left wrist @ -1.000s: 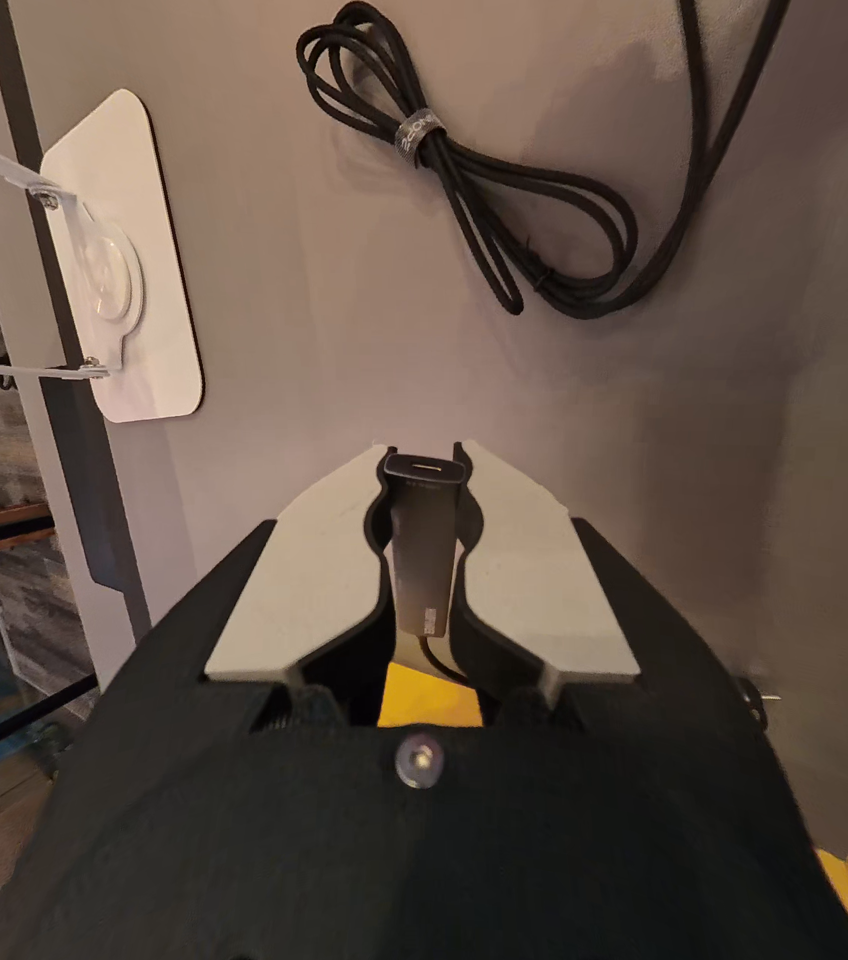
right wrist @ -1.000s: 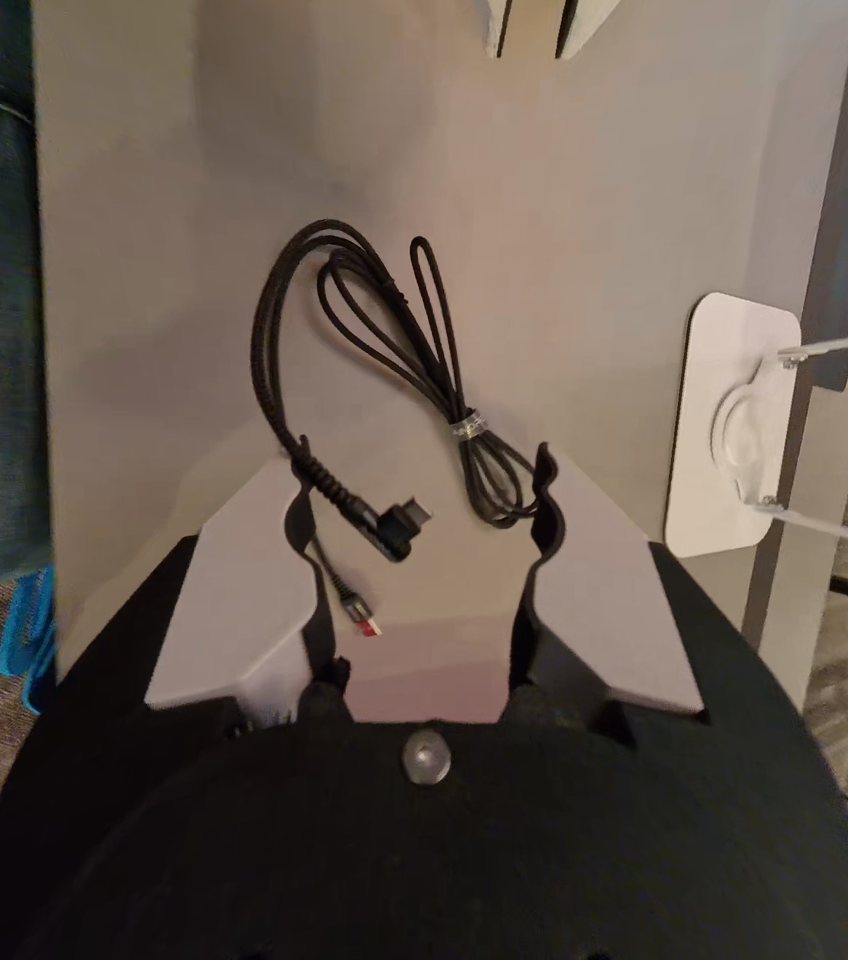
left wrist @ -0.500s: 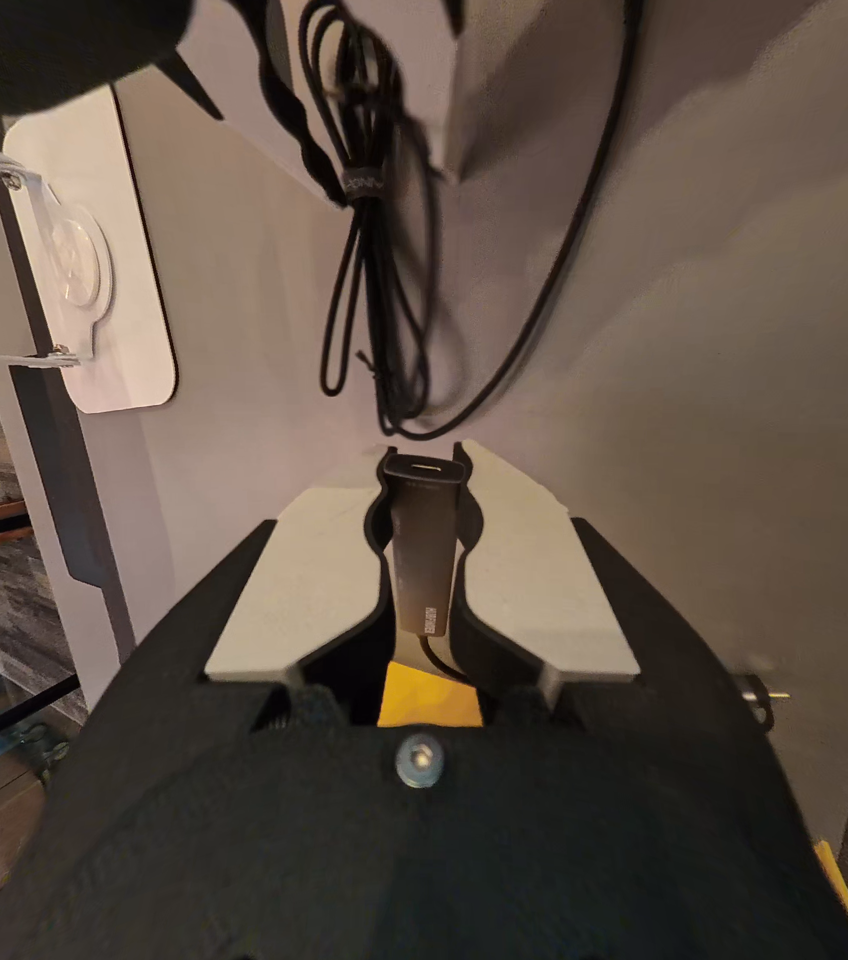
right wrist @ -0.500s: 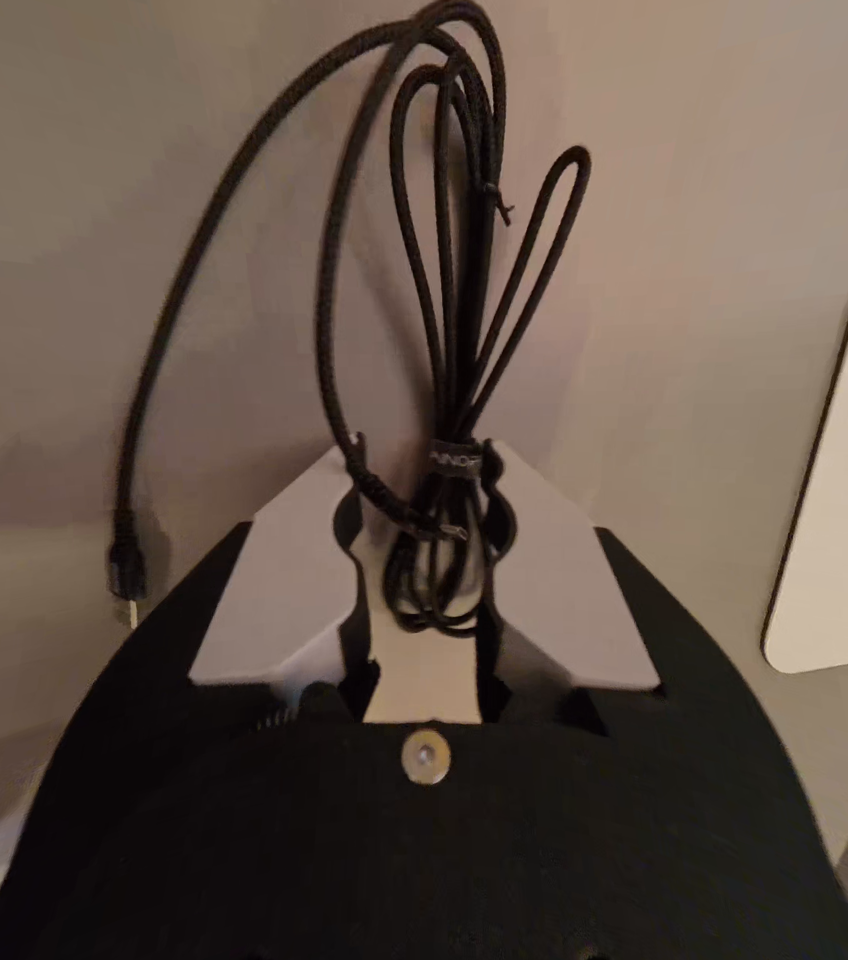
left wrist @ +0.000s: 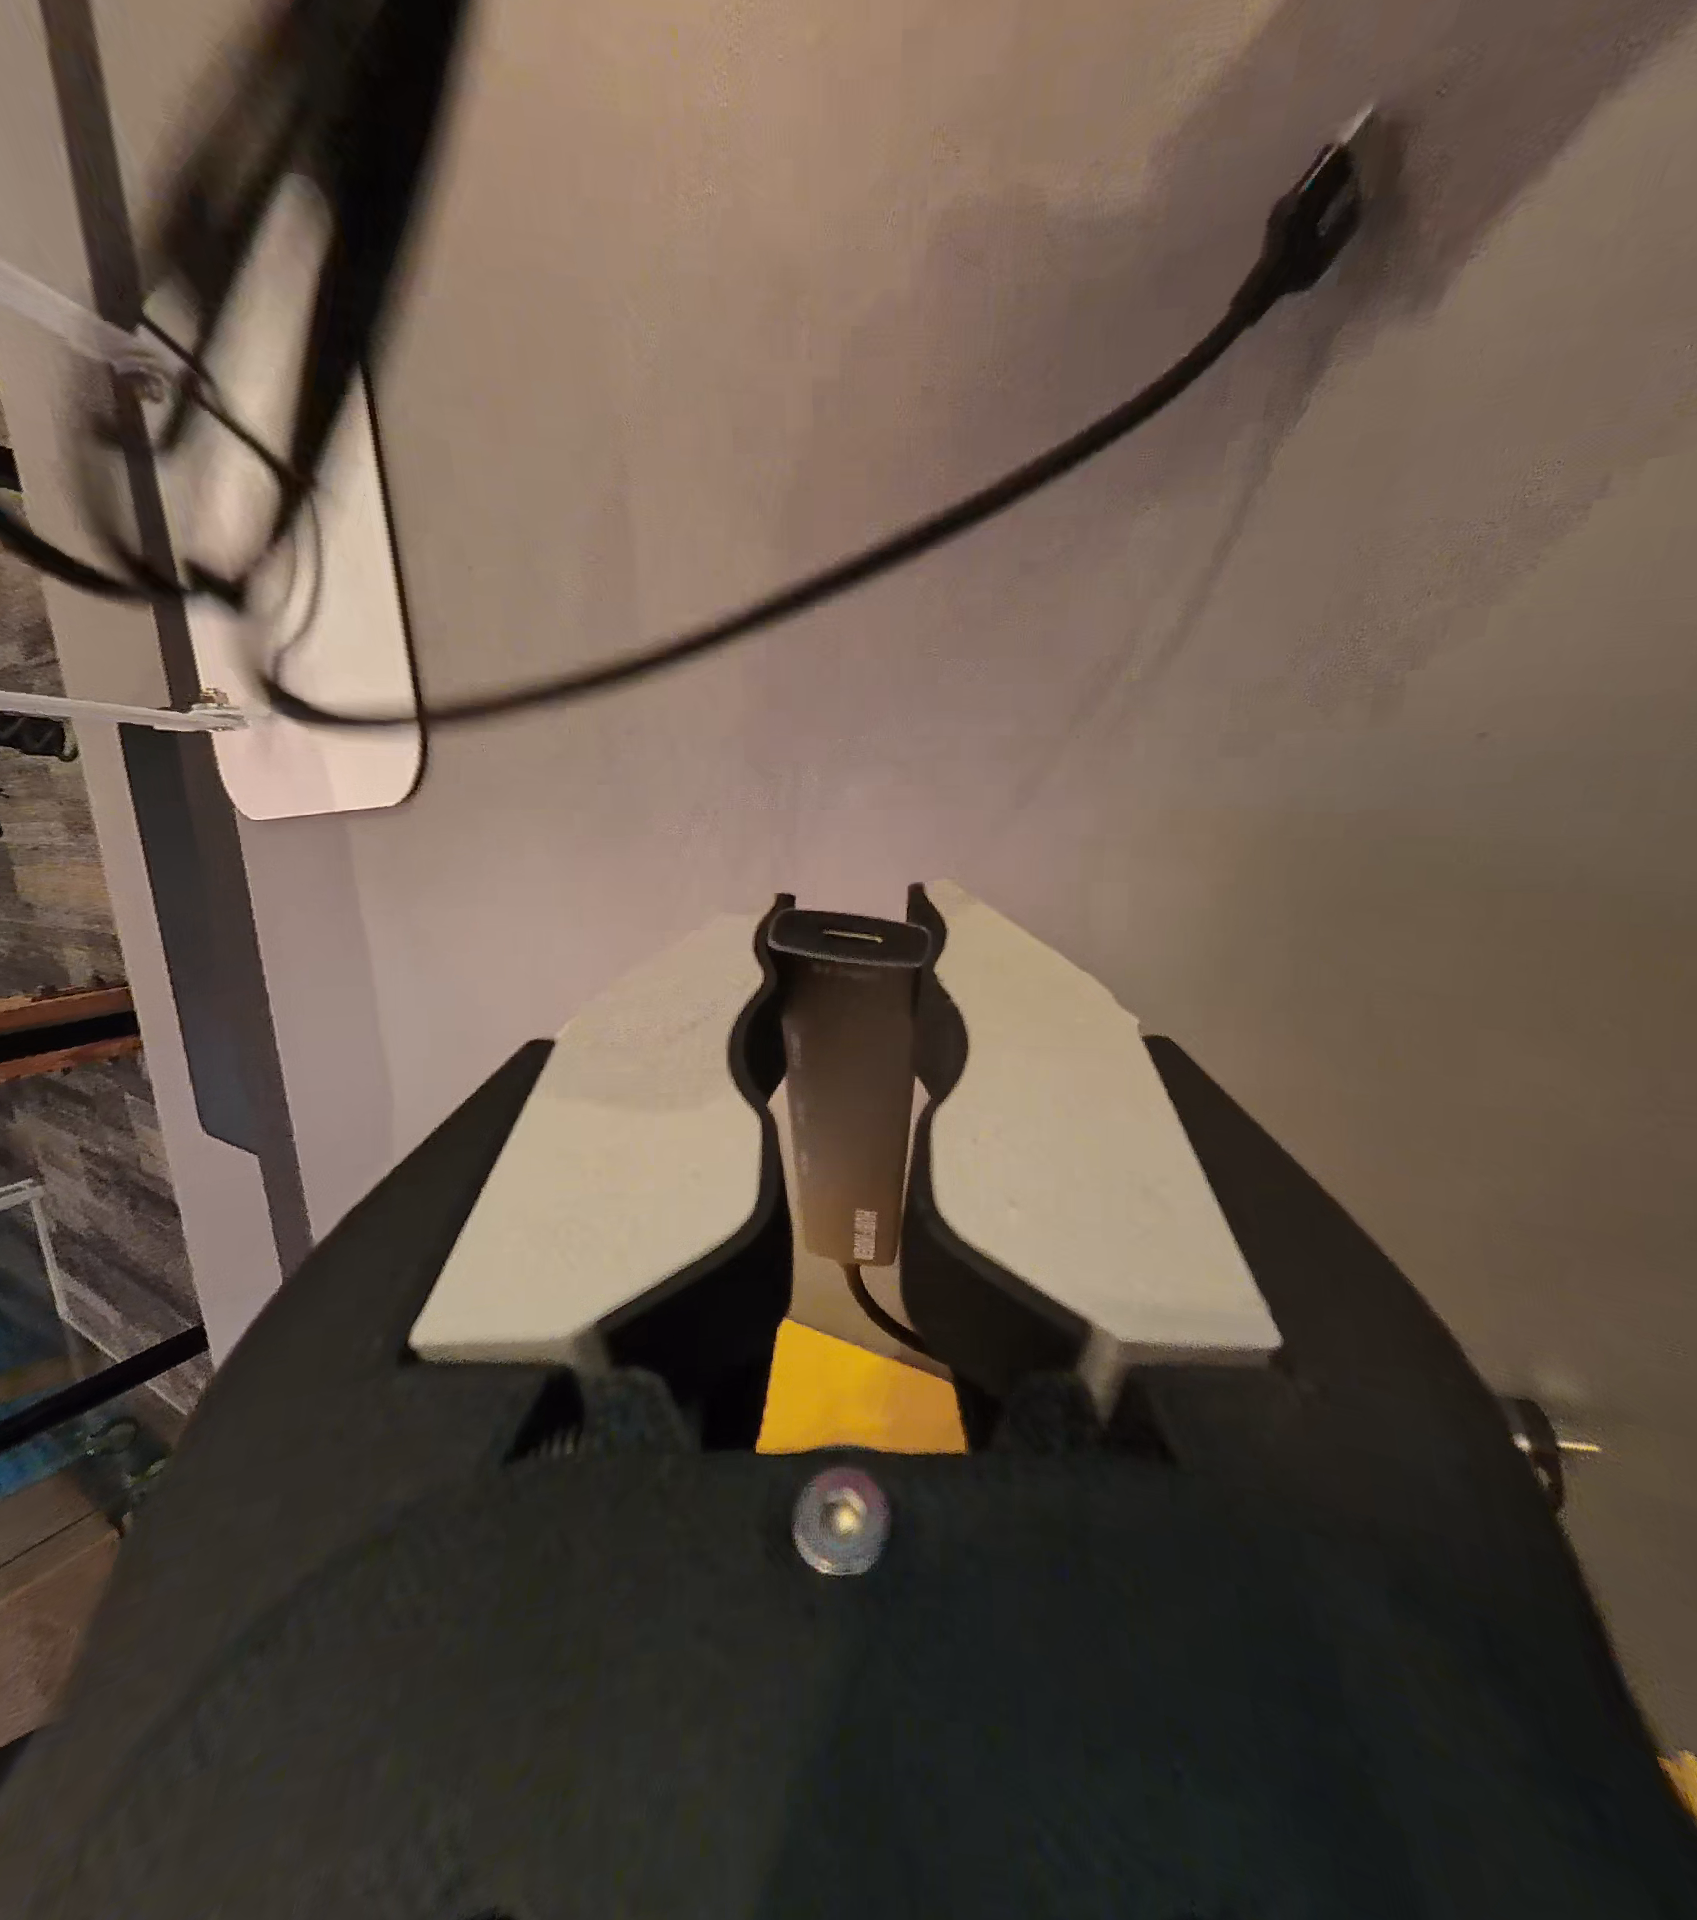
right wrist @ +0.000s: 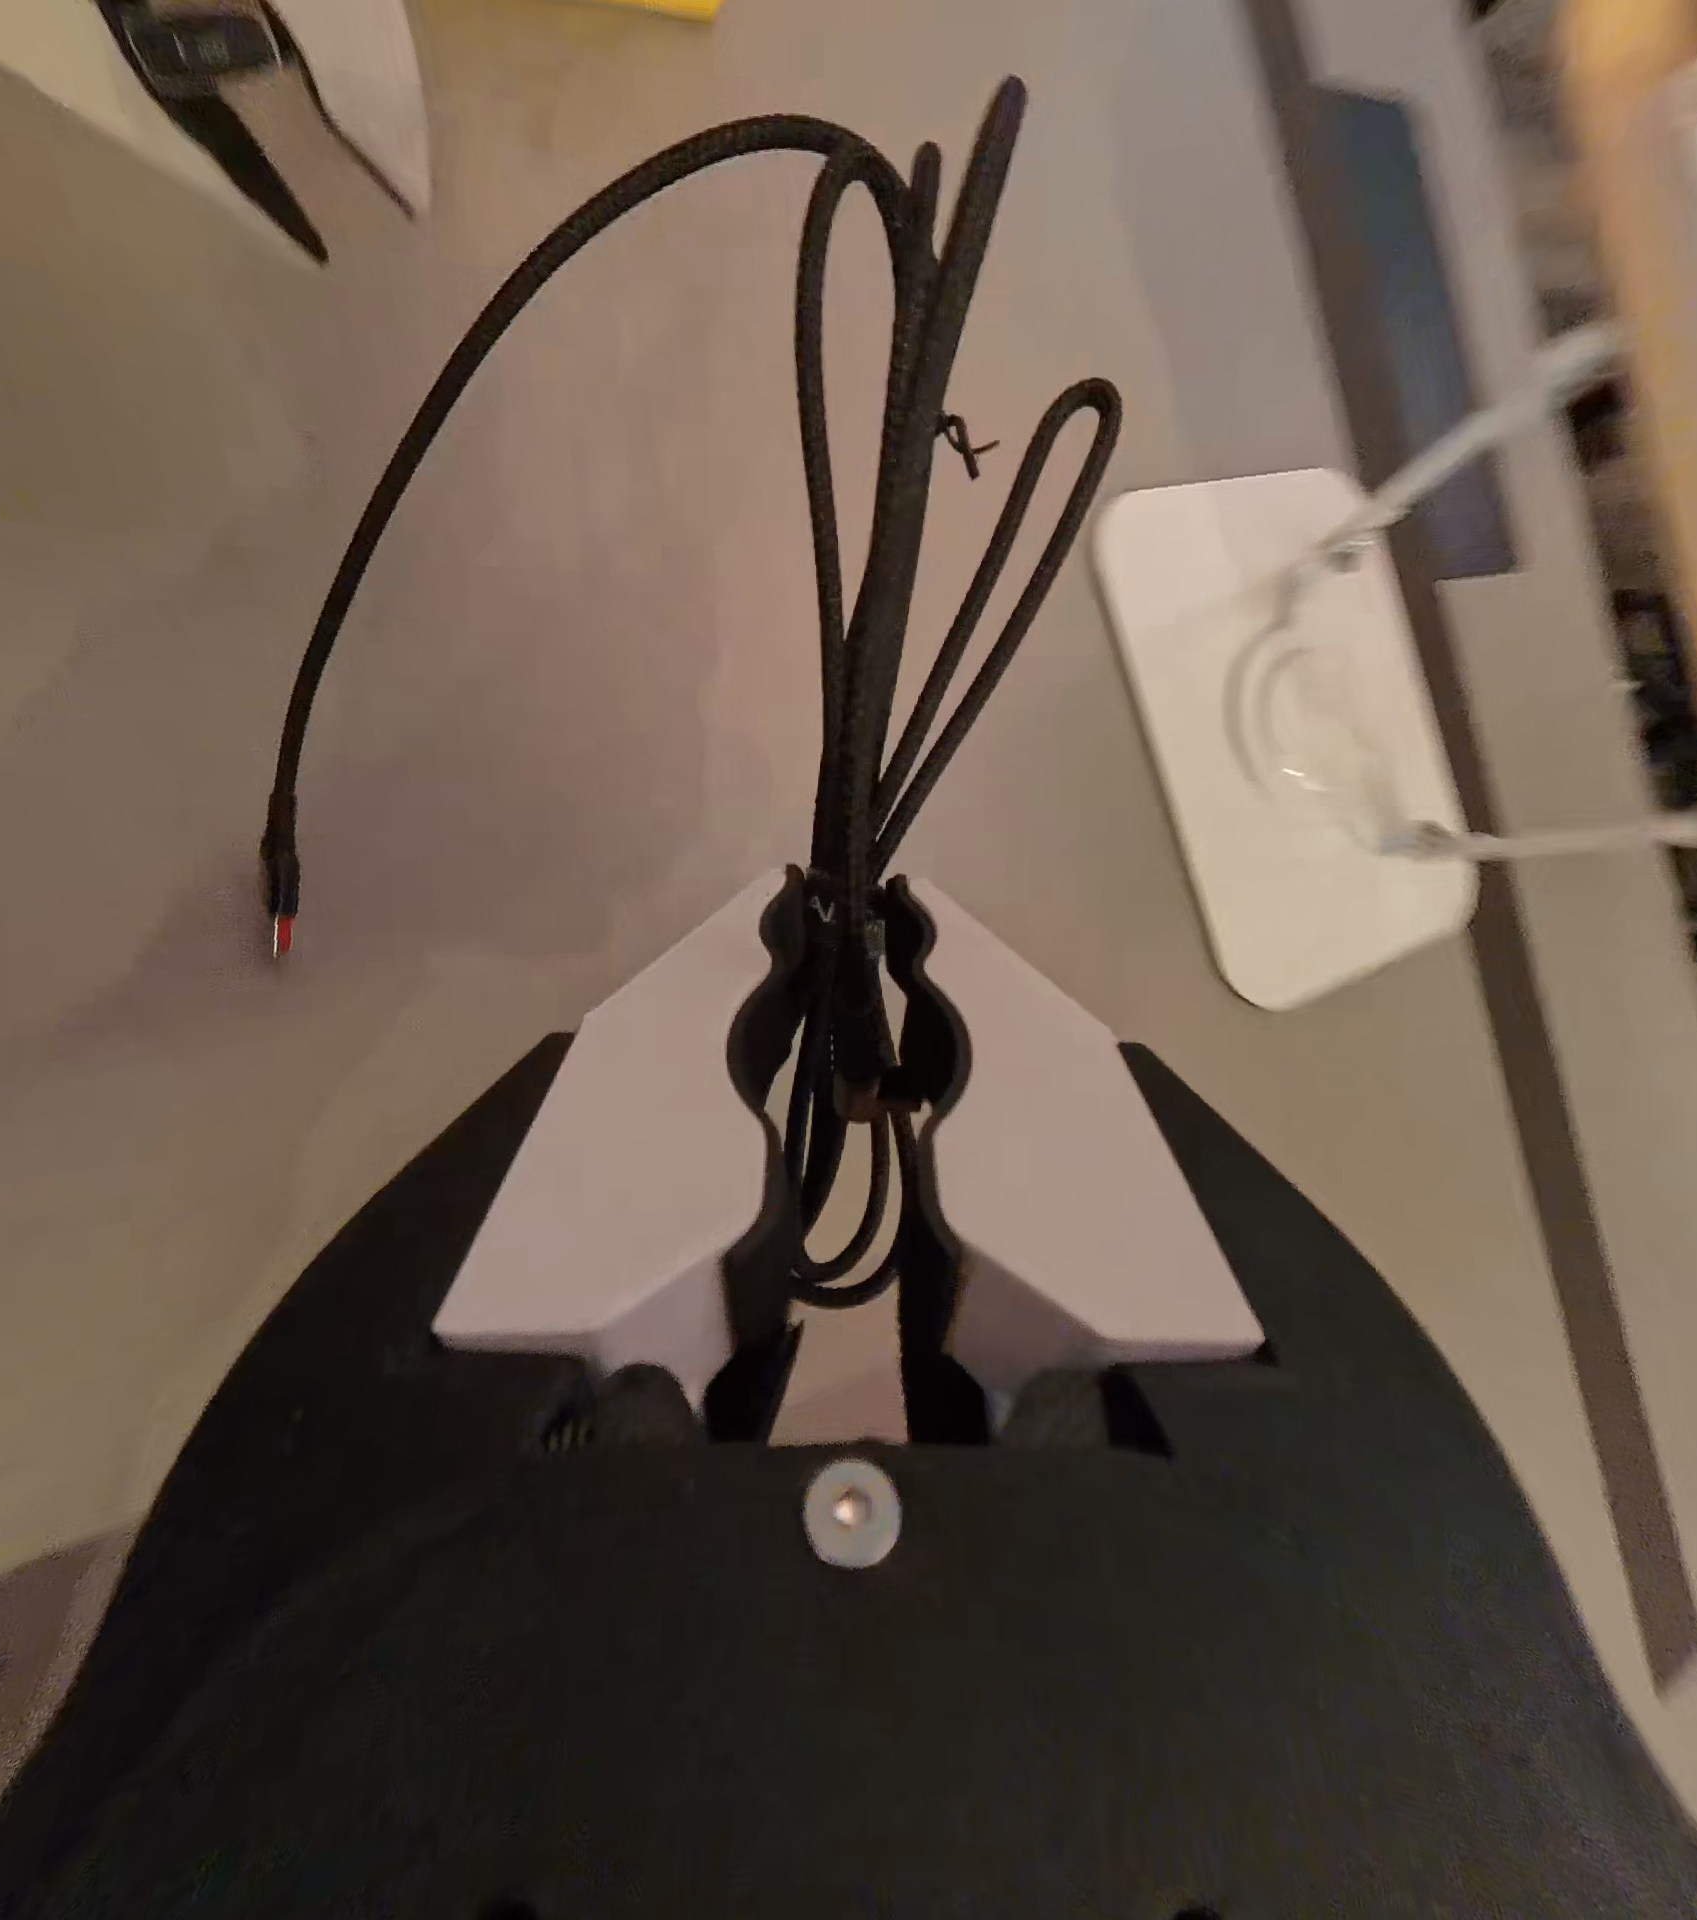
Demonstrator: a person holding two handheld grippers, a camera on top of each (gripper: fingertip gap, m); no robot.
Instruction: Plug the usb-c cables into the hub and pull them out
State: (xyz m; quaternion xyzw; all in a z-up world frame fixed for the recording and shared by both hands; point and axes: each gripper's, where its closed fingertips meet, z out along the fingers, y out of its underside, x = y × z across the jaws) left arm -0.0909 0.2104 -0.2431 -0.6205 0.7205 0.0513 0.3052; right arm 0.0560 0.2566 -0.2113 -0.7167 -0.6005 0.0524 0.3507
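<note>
We see a grey table (left wrist: 1031,520) under warm, dim light, with a white plate (right wrist: 1280,748) lying on it near its edge. Beyond that edge lies grey patterned floor (left wrist: 75,1164), and brown wooden shelving (left wrist: 2,1029) stands beside the table.

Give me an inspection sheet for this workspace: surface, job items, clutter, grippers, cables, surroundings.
Surface: grey tabletop, bare where visible.
Job's things: dark hub clamped in the left gripper, port end facing forward; black braided cable bundle in the right gripper.
Clutter: white pad with a clear fitting; a yellow item below the hub.
Grippers: both jaws shut on their loads.
Cables: bundle strapped at the jaws; one loose end with a plug hangs free, not in the hub.
Surroundings: table frame, patterned floor, blurred.
</note>
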